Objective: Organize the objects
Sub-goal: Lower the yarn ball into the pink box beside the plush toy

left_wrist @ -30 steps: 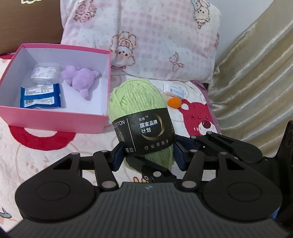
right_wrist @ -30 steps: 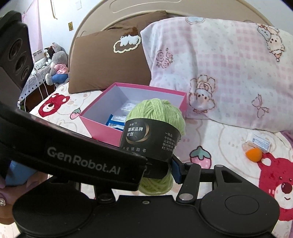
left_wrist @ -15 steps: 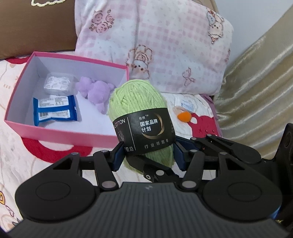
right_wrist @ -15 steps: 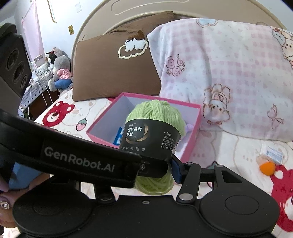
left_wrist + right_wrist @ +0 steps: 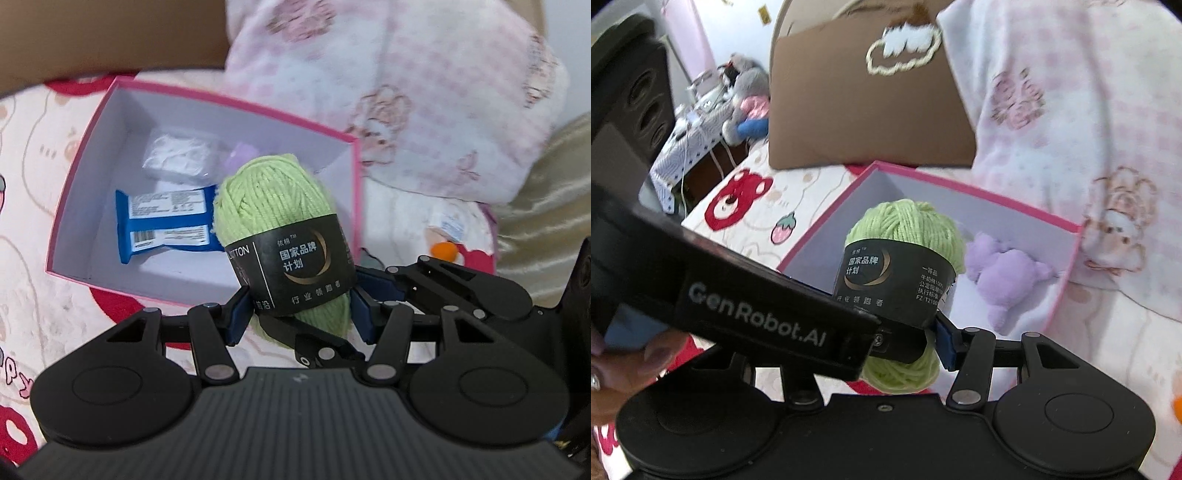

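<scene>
A green yarn ball (image 5: 273, 206) with a black paper band is held from both sides. My left gripper (image 5: 299, 312) is shut on it, its blue pads pressing on the band. My right gripper (image 5: 905, 343) is shut on the same yarn ball (image 5: 905, 225); its left finger is hidden behind the left gripper's body. The yarn hangs over the open pink box (image 5: 74, 177), above its near right part. Inside lie two blue packets (image 5: 166, 221), a clear bag (image 5: 177, 155) and a purple plush toy (image 5: 1004, 273).
A pink checked pillow (image 5: 424, 92) and a brown pillow (image 5: 868, 110) stand behind the box. An orange ball (image 5: 441, 251) and a small packet (image 5: 448, 225) lie on the bedsheet to the right, near gold fabric (image 5: 546, 206). A hand (image 5: 628, 365) grips the left gripper.
Both grippers have carried the yarn ball leftward across the bed, from beside the pink box's right wall to over its inside. The grip on the yarn looks unchanged.
</scene>
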A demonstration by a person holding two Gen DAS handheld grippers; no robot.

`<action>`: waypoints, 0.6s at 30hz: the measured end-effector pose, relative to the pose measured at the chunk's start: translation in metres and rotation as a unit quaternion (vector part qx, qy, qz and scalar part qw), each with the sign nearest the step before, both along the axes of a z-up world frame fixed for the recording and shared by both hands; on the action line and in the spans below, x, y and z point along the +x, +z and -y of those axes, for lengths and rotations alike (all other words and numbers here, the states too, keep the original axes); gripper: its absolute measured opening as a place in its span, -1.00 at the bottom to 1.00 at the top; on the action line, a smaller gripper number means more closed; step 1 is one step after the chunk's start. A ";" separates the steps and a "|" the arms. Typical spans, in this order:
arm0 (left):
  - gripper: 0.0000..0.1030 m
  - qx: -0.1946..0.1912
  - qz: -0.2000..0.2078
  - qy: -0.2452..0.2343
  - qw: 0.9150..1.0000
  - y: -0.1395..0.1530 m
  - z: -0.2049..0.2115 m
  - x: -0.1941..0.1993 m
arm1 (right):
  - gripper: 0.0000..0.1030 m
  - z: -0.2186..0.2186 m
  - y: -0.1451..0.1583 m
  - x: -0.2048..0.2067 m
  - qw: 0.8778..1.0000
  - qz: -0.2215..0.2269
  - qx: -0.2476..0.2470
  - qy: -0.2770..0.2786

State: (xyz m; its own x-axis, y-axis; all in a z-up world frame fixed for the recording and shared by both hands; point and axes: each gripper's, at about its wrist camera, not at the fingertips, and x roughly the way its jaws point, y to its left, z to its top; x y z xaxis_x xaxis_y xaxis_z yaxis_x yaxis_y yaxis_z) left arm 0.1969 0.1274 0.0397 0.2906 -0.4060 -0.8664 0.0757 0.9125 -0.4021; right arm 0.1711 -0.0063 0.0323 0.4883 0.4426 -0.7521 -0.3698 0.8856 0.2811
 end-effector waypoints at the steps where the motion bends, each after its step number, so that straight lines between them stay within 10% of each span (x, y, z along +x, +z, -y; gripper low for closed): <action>1: 0.06 0.000 -0.008 0.004 1.000 -0.004 -0.002 0.006 | 0.10 -0.002 -0.004 0.006 1.000 -0.001 -0.004 0.009; 18: 0.09 -0.018 -0.087 0.026 0.996 -0.076 0.001 0.050 | 0.08 0.005 -0.062 0.059 0.994 -0.095 -0.025 0.046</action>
